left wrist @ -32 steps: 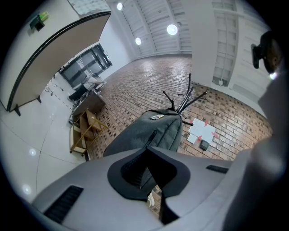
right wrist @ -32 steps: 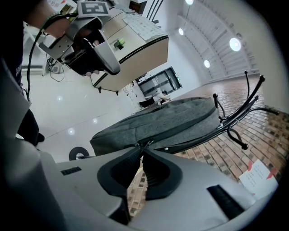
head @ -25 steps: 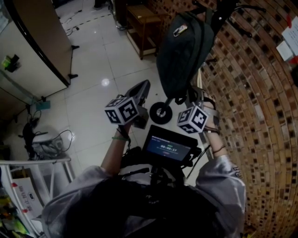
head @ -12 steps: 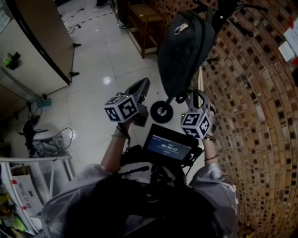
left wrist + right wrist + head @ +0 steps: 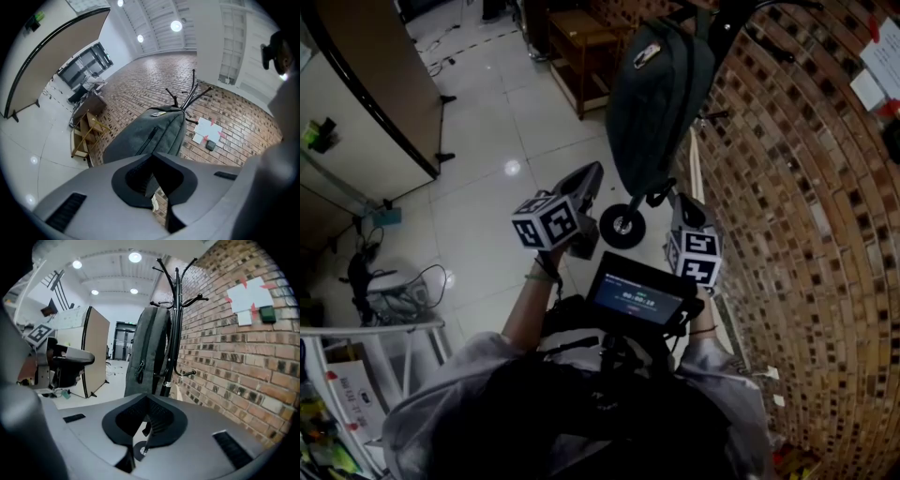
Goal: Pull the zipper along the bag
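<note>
A dark grey backpack (image 5: 661,94) hangs from a black coat rack (image 5: 174,324) against the brick wall. The right gripper view shows the backpack (image 5: 147,343) ahead, with a zipper pull (image 5: 139,372) hanging on its side. My right gripper (image 5: 149,420) is short of the bag and touches nothing. Its jaws have just been closing and now stand shut with nothing between them. My left gripper (image 5: 152,176) is held level to the left, also shut and empty, with the backpack (image 5: 145,136) beyond it. In the head view both grippers, left (image 5: 586,178) and right (image 5: 684,208), sit below the bag.
The brick wall (image 5: 806,187) runs along the right. A small wheel (image 5: 622,227) stands at the rack's foot. A wooden stand (image 5: 577,42) is behind the bag, a partition (image 5: 366,84) at left. A chest-mounted screen (image 5: 637,298) sits close below the grippers.
My right gripper has rolled about its own axis and shifted slightly right and down; its marker cube now shows a different face. The left gripper has stayed put.
</note>
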Motion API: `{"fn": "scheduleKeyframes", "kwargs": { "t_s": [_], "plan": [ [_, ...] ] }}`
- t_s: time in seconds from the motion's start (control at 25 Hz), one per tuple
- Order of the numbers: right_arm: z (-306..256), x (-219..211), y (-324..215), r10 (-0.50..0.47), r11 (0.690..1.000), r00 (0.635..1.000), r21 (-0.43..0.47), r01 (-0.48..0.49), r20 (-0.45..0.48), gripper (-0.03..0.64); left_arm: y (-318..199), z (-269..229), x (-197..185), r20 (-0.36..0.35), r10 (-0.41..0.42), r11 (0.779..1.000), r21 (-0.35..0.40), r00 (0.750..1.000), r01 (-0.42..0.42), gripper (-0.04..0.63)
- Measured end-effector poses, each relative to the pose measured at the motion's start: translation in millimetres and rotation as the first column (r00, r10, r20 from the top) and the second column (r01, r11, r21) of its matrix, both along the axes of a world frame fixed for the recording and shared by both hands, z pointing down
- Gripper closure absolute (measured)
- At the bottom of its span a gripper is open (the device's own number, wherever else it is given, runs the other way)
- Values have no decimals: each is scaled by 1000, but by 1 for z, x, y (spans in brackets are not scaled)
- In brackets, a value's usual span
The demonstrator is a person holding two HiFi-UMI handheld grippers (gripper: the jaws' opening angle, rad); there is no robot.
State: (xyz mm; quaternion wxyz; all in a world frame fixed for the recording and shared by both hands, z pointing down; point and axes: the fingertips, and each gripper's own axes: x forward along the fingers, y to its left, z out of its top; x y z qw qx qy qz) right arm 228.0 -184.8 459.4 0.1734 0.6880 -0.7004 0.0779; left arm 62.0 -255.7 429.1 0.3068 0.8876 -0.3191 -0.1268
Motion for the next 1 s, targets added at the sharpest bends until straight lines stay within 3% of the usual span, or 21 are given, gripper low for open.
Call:
{"fn": "scheduleKeyframes", "kwargs": {
  "t_s": [0.16, 1.0],
  "plan": [
    [1, -7, -1, -7, 1000, 998, 12, 6, 58, 607, 3, 1, 3, 8, 4, 1000, 2, 1000, -4, 588],
    [15, -11, -5, -32, 999, 999, -26, 33, 42, 607, 4, 12, -2, 22, -15, 1000, -22, 1000, 15, 588]
  ]
}}
